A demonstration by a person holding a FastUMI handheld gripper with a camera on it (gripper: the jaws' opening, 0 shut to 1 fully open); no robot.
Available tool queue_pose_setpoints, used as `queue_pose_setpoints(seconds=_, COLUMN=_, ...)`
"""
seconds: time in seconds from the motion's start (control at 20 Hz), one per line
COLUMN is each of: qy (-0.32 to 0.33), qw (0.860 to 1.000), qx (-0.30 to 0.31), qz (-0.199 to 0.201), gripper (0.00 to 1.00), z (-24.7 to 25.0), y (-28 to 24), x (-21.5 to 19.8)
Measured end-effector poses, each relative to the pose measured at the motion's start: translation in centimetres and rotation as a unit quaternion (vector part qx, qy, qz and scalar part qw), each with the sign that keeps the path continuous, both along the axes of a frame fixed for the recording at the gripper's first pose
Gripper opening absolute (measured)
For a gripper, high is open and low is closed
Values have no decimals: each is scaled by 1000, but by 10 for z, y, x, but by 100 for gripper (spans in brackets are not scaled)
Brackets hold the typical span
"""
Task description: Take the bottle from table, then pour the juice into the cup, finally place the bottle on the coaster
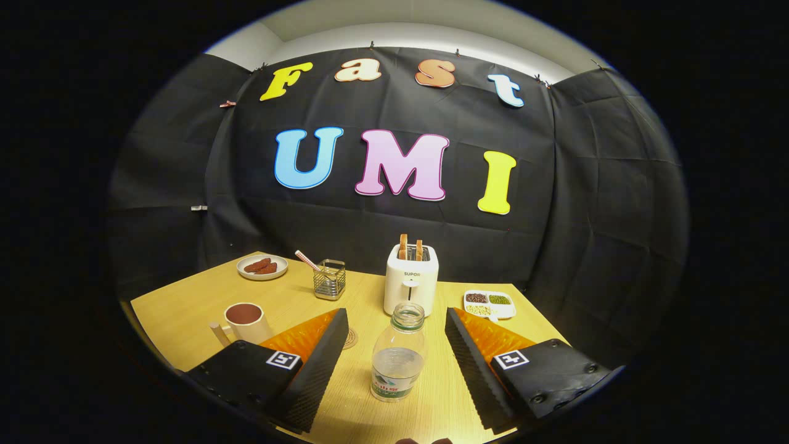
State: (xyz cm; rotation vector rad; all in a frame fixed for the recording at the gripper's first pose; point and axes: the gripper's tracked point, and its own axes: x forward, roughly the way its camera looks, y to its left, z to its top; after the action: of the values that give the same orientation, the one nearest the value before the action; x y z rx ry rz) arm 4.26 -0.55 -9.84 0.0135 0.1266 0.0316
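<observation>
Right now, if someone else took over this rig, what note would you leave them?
Hand-held gripper: open, fingers either side of the clear plastic bottle, not pressing it.
Bottle: upright on the wooden table, uncapped, partly filled with clear liquid.
White mug with dark inside: beyond the left finger.
Round coaster: partly hidden behind the left finger.
Done: bottle bracketed.
Left: close and lift, pour into mug, set bottle on coaster.

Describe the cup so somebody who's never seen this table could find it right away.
Start at the white toaster at the back of the wooden table. Nearer and left of it, beside the left finger of the open tongs, stands the cream cup. It has a handle and a dark inside, unlike the clear bottle between the fingers.
</observation>
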Motion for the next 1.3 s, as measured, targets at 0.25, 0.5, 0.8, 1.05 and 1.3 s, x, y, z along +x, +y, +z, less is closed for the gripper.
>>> queue_pose_setpoints(seconds=0.25, qy=15, qw=1000, qx=13, qz=-6, gripper=98, z=-23, y=-1, x=17)
queue_pose_setpoints(seconds=0.5, qy=36, qw=999, qx=23, qz=-12, gripper=98, z=-51, y=-4, x=22)
queue_pose_setpoints(seconds=0.8, qy=59, qw=998, qx=36, qz=-7, gripper=98, z=-80, y=0, x=25)
queue_pose_setpoints(seconds=1.05, qy=65, qw=997, qx=34, qz=1, gripper=98, z=-96, y=6, x=29)
queue_pose_setpoints(seconds=1.3, qy=72, qw=996, qx=48, qz=-11, gripper=98, z=-109, y=-2, x=35)
